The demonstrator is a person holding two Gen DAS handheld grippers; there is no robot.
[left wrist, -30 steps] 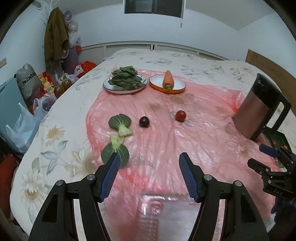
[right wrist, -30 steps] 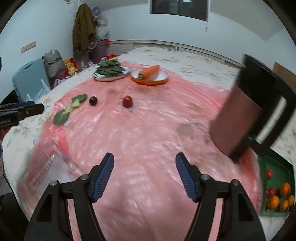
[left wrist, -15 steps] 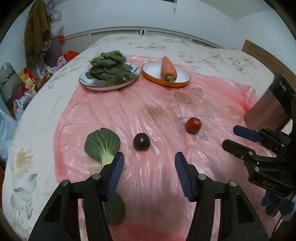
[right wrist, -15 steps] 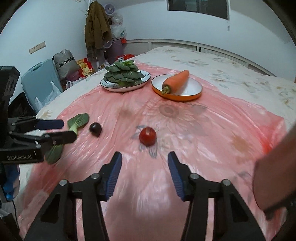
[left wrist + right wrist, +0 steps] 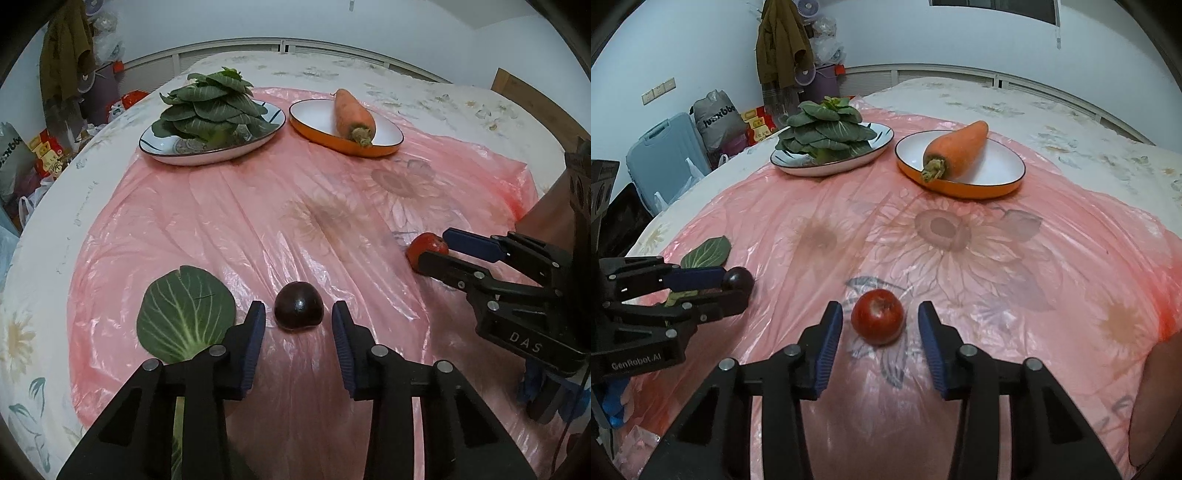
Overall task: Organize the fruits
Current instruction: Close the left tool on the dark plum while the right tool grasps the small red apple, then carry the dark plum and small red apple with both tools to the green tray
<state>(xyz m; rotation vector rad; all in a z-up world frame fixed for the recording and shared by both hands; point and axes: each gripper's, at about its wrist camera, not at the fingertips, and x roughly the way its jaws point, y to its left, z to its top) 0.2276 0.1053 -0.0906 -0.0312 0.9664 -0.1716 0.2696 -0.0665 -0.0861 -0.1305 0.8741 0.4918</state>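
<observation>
A dark purple plum [image 5: 298,310] lies on the pink plastic sheet [image 5: 295,206]. My left gripper [image 5: 298,314] is open with the plum between its fingertips, not touching. A red tomato-like fruit [image 5: 877,320] lies on the sheet between the open fingertips of my right gripper [image 5: 880,322], with gaps on both sides. In the left wrist view the red fruit [image 5: 424,248] shows partly behind the right gripper [image 5: 439,245]. In the right wrist view the plum [image 5: 738,278] sits at the tips of the left gripper [image 5: 733,288].
A plate of stacked green leaves [image 5: 212,110] and an orange dish [image 5: 317,122] holding a carrot [image 5: 354,114] stand at the far side. A loose green leaf [image 5: 184,314] lies left of the plum. Bags and a suitcase [image 5: 661,155] stand beside the bed.
Both grippers moved forward and down. The plum now sits between the left fingertips and the red fruit between the right fingertips. Both jaws stayed open.
</observation>
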